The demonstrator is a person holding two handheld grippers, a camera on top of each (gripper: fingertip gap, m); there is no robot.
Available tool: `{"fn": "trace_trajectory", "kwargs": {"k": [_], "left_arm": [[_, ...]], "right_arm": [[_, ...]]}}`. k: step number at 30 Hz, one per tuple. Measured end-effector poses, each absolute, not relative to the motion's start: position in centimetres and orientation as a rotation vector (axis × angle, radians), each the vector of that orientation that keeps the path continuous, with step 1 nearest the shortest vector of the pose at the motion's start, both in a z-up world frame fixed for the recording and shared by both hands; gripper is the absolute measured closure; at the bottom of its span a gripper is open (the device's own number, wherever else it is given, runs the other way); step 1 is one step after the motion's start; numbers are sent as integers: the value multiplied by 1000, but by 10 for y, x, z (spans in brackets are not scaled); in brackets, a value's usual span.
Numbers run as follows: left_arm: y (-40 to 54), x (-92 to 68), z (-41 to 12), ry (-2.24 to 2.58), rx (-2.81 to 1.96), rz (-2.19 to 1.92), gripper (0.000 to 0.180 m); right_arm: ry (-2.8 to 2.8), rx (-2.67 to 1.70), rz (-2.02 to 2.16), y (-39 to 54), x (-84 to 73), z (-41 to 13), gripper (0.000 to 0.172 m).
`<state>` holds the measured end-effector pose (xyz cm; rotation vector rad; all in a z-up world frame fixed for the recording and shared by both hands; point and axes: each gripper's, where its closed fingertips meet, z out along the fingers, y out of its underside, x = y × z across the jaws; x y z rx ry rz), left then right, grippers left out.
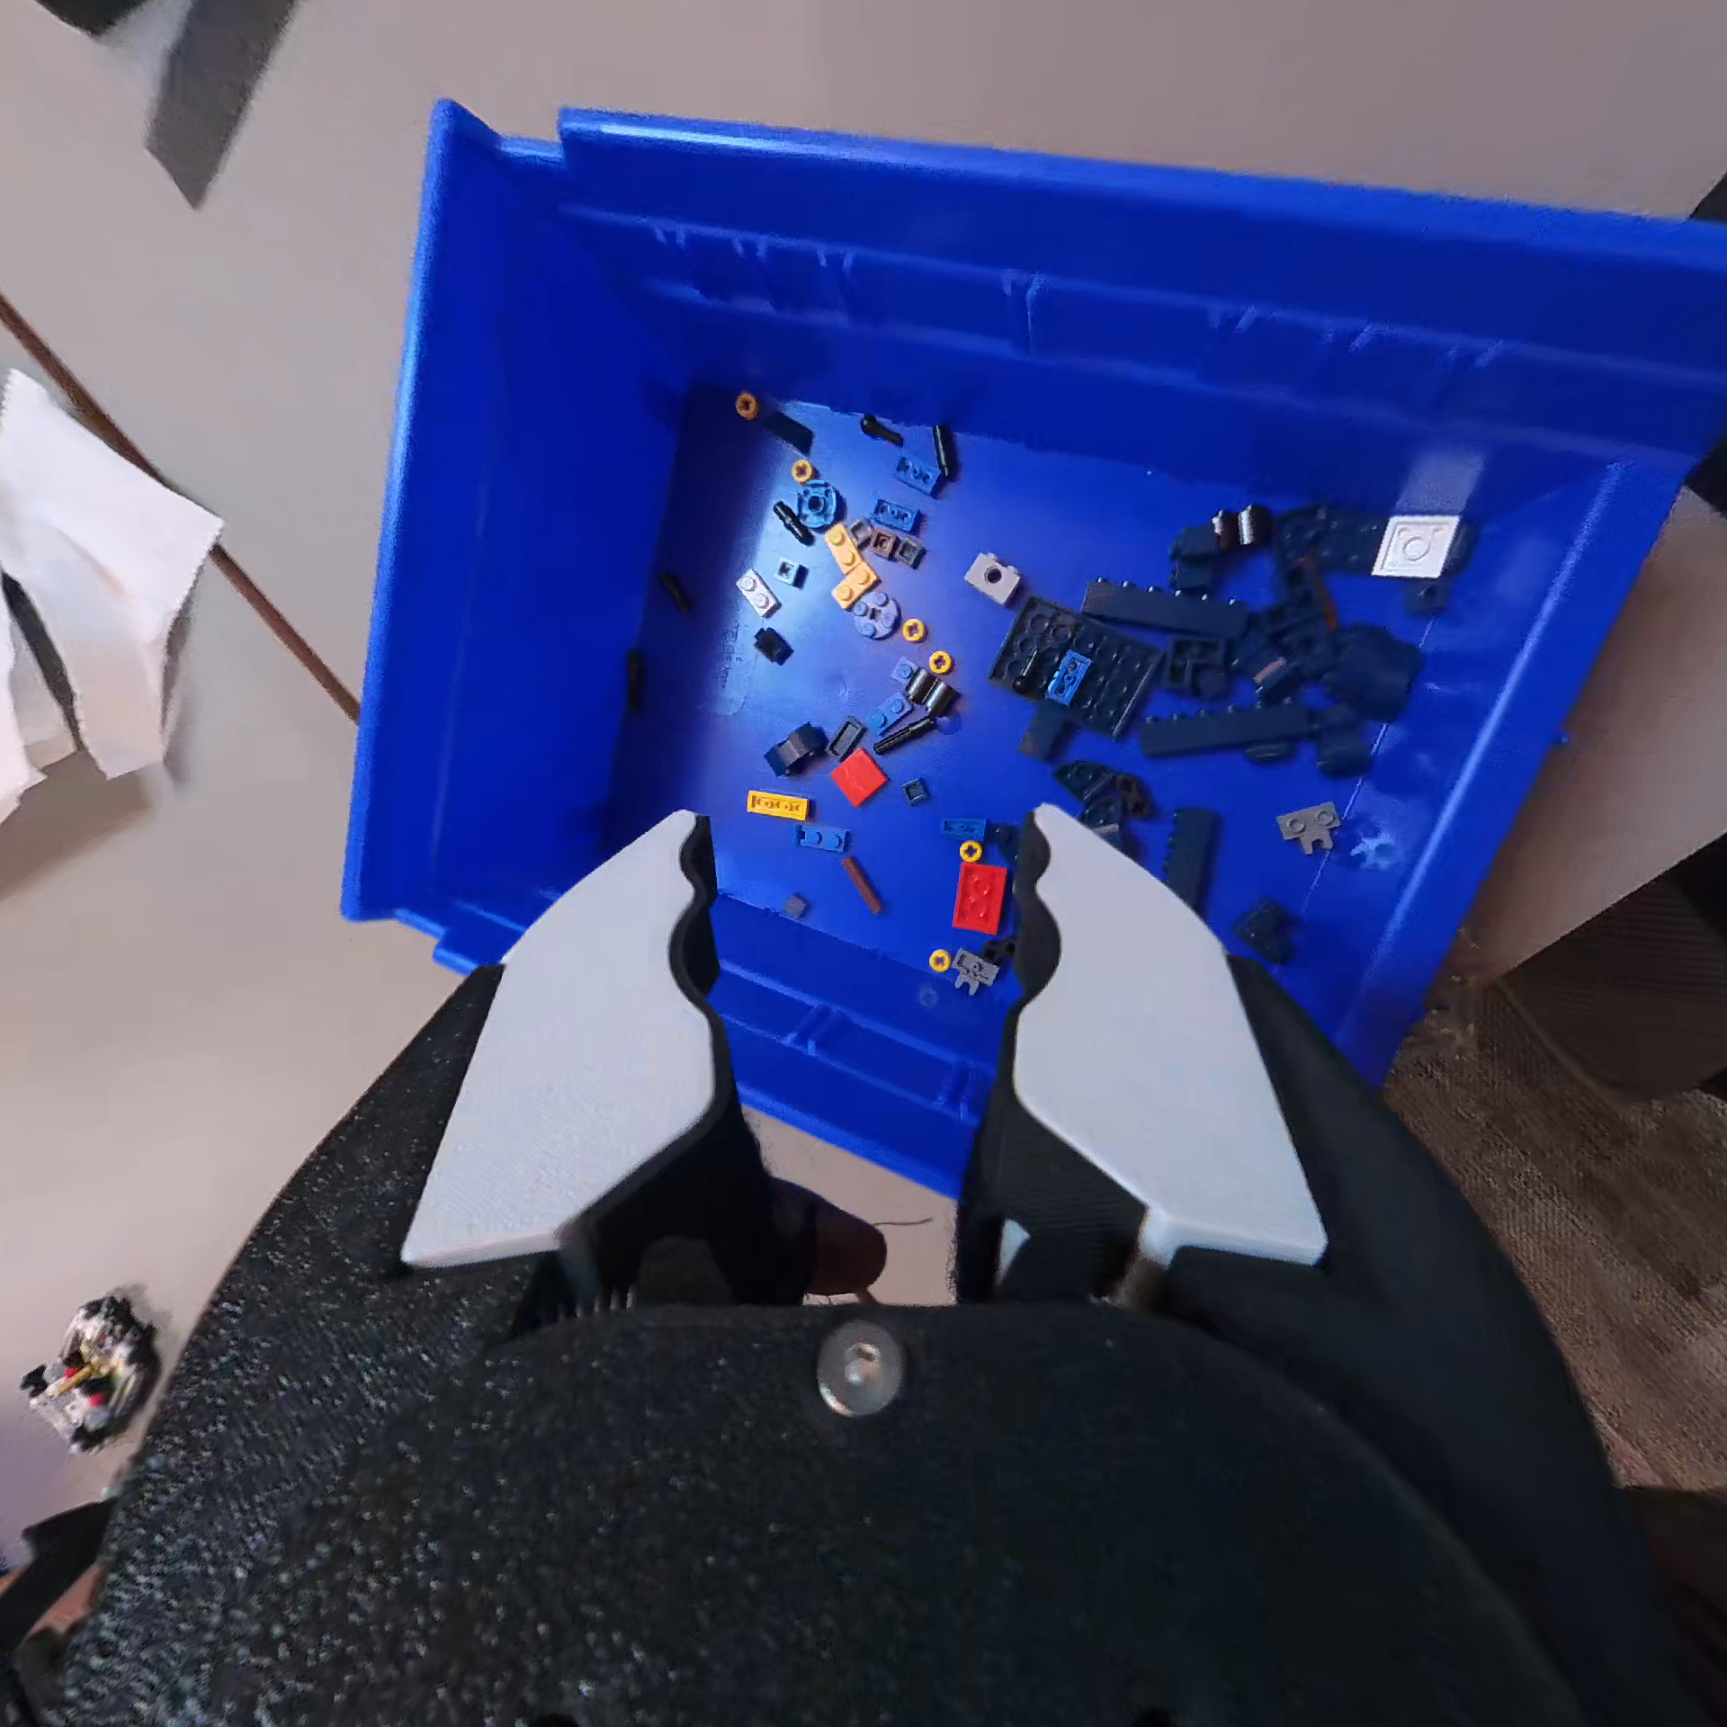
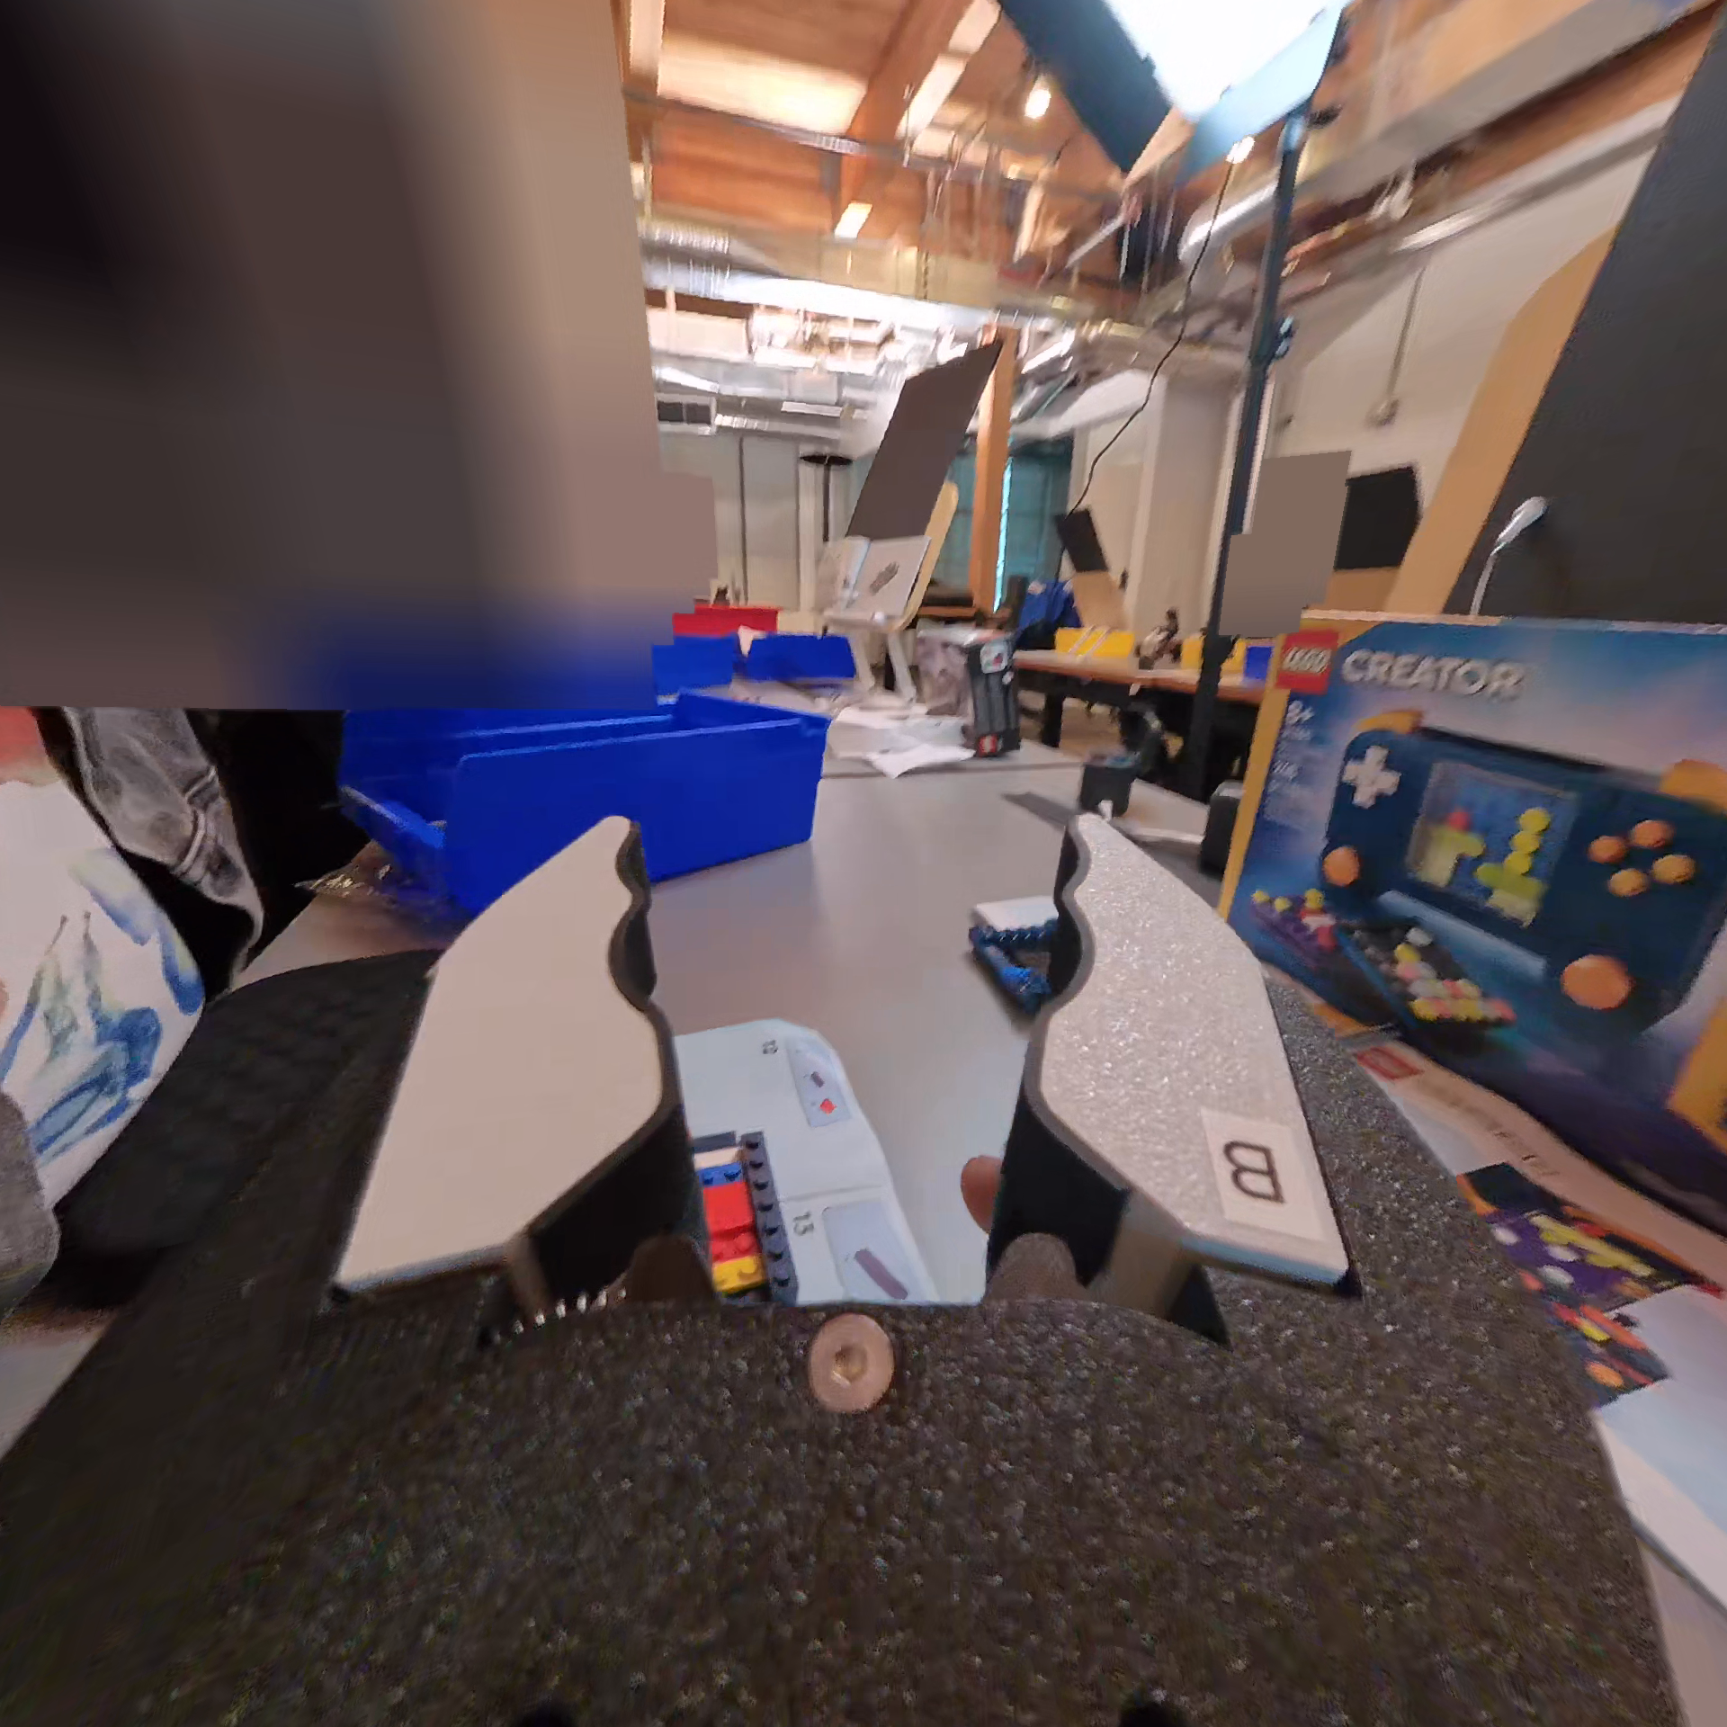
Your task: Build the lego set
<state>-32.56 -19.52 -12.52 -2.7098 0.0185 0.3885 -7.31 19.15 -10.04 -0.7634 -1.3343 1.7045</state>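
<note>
Bricks, small plastic ones, lie loose on the floor of a blue bin (image 1: 523, 561) on the desk (image 1: 234, 981). Left claw (image 1: 864, 864) hangs over the bin's near end, jaws apart, nothing between them. Nearest piece is a red two-stud plate (image 1: 979, 895) just beside the right fingertip (image 1: 1103, 897); no contact that I can make out. A red flat tile (image 1: 858, 777), a yellow plate (image 1: 777, 804) and a brown bar (image 1: 862, 884) lie a little farther in. Judged: all light, stiff, smooth and thin, lying flat, so likely to skid or flip. Best taken across the short edges, one piece at a time. Dark blue pile (image 1: 1290, 654) at the bin's right is tangled and hard to separate by eye.

Right claw (image 2: 850, 869) is open over bare desk, holding nothing. A small blue-and-white build (image 2: 1014, 944) sits beside its right finger, partly hidden behind it. An instruction sheet (image 2: 822, 1093) lies beneath, half covered. Toy box (image 2: 1495, 841) is cut off at right. Bin contents are unseen from this side; a blurred patch covers the upper left.
</note>
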Motion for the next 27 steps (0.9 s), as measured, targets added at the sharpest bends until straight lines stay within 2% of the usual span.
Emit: {"fn": "trace_trajectory", "kwargs": {"k": [27], "left_arm": [[-192, -324, -159, 102, -2742, 361, 121]], "right_arm": [[-1255, -804, 1736, 208, -76, -100, 88]]}}
